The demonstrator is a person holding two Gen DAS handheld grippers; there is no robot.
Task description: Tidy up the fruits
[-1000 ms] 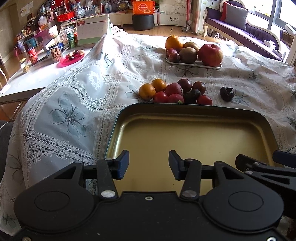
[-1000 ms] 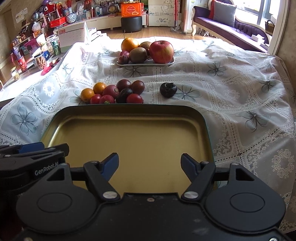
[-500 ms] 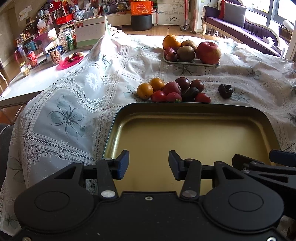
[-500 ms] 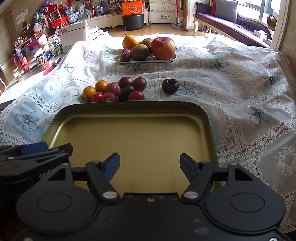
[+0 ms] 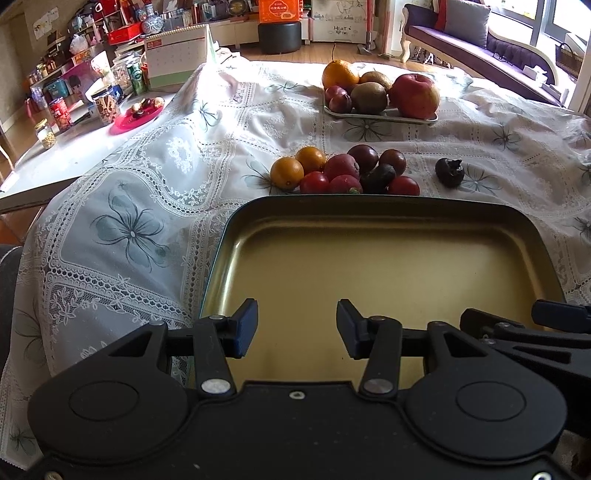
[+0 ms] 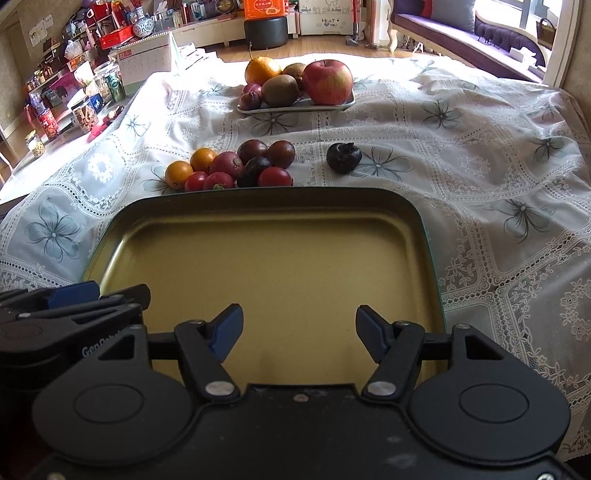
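Note:
An empty gold metal tray (image 5: 384,266) (image 6: 266,258) lies on the lace tablecloth right before both grippers. Behind its far rim sits a pile of small fruits (image 5: 343,170) (image 6: 232,166): oranges, red tomatoes and dark purple ones. A lone dark mangosteen (image 5: 449,172) (image 6: 344,157) rests to the pile's right. Farther back a white plate (image 5: 380,117) (image 6: 295,107) carries an apple (image 5: 415,95) (image 6: 328,82), kiwis, an orange and plums. My left gripper (image 5: 295,328) hovers open over the tray's near edge. My right gripper (image 6: 299,332) hovers open beside it, holding nothing.
The tablecloth (image 5: 122,229) drapes over the table's left edge. A side table (image 5: 74,147) at the left holds jars, cans and a pink dish. A purple sofa (image 6: 461,33) stands at the far right. A black stool (image 5: 279,37) is on the wooden floor behind.
Both views have risen and tipped slightly, so the fruits and tray sit a little lower and nearer in frame. The jaws keep the same opening.

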